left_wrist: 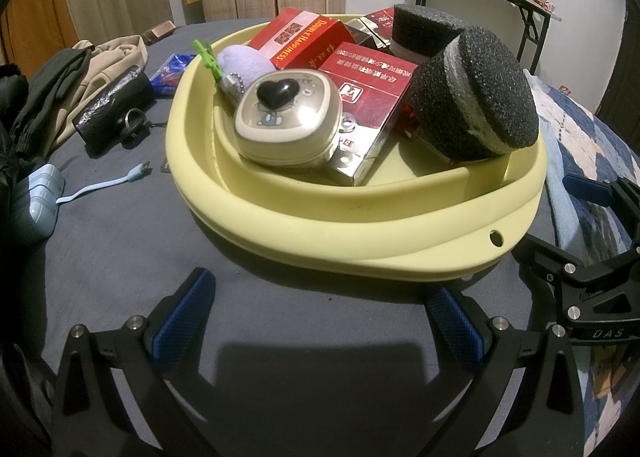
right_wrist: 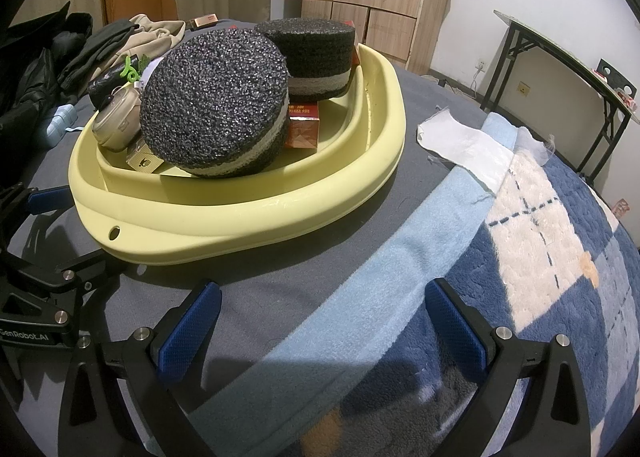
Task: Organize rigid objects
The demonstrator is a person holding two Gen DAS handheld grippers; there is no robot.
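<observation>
In the left wrist view, the left gripper (left_wrist: 320,321) sits at the bottom of the frame with its blue-padded fingers (left_wrist: 182,317) spread wide and nothing between them, over the grey bed sheet (left_wrist: 120,241). Just ahead, filling the centre, a yellow basin (left_wrist: 360,233) rests on the sheet and holds the gathered things: a beige tin (left_wrist: 288,125) with a black heart (left_wrist: 277,91) on its lid at centre left, a red box (left_wrist: 368,97) beneath and behind it, a Double Happiness box (left_wrist: 300,41) toward the back, a lilac plush (left_wrist: 246,63) with a green clip (left_wrist: 206,55) at the basin's left wall, and two dark foam discs (left_wrist: 476,93), one tilted at right, one behind it at upper centre. Left of the basin, on the sheet, lie a black pouch (left_wrist: 114,105), clothes (left_wrist: 80,69) and a pale blue charger (left_wrist: 36,201). The right gripper (left_wrist: 592,257) shows at the right edge. In the right wrist view, the right gripper (right_wrist: 324,321) fills the bottom, its fingers (right_wrist: 192,325) likewise wide apart and empty, above a light blue towel (right_wrist: 360,297) and a blue-and-white blanket (right_wrist: 540,257). The basin (right_wrist: 256,217) lies in the upper left, the discs (right_wrist: 216,109) foremost in it. The left gripper (right_wrist: 44,241) shows at the left edge.
</observation>
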